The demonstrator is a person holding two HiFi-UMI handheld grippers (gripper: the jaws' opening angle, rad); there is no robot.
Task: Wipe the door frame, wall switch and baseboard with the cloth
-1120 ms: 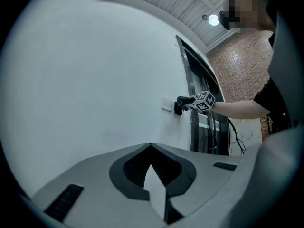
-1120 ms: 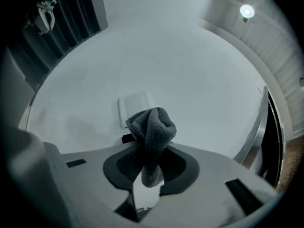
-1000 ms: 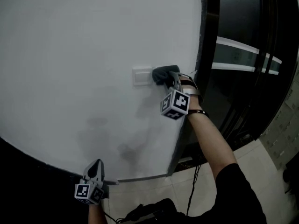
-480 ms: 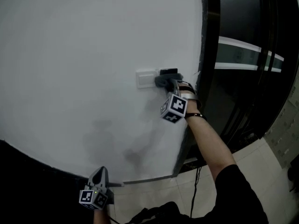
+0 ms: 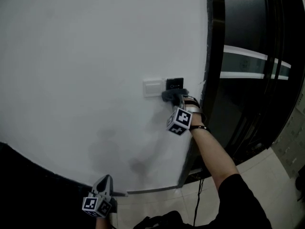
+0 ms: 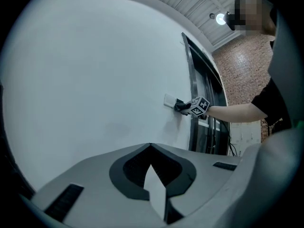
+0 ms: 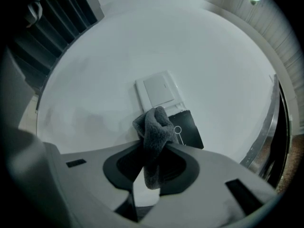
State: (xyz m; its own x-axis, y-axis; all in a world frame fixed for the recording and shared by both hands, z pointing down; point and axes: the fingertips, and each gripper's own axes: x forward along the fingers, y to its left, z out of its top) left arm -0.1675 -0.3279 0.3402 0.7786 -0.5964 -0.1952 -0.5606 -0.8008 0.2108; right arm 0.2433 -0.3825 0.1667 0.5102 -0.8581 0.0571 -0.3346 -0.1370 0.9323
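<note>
A white wall switch (image 5: 153,87) sits on the white wall beside a small black panel (image 5: 175,83). My right gripper (image 5: 175,99) is shut on a dark grey cloth (image 5: 170,96), which presses the wall just below the black panel. In the right gripper view the cloth (image 7: 154,127) bunches out of the jaws beneath the switch (image 7: 159,91) and next to the black panel (image 7: 186,128). The dark door frame (image 5: 213,56) runs down just to the right. My left gripper (image 5: 106,179) hangs low near the wall's bottom strip (image 5: 147,190), shut with nothing in it.
Behind the frame is a dark door with pale horizontal bands (image 5: 252,63). Light floor tiles (image 5: 267,168) lie at the lower right. A cable (image 5: 196,199) trails down by the foot of the frame. The lower left of the head view is dark.
My right gripper has slid the cloth down and slightly right, off the black panel, which now shows. The left gripper stays low by the wall's foot.
</note>
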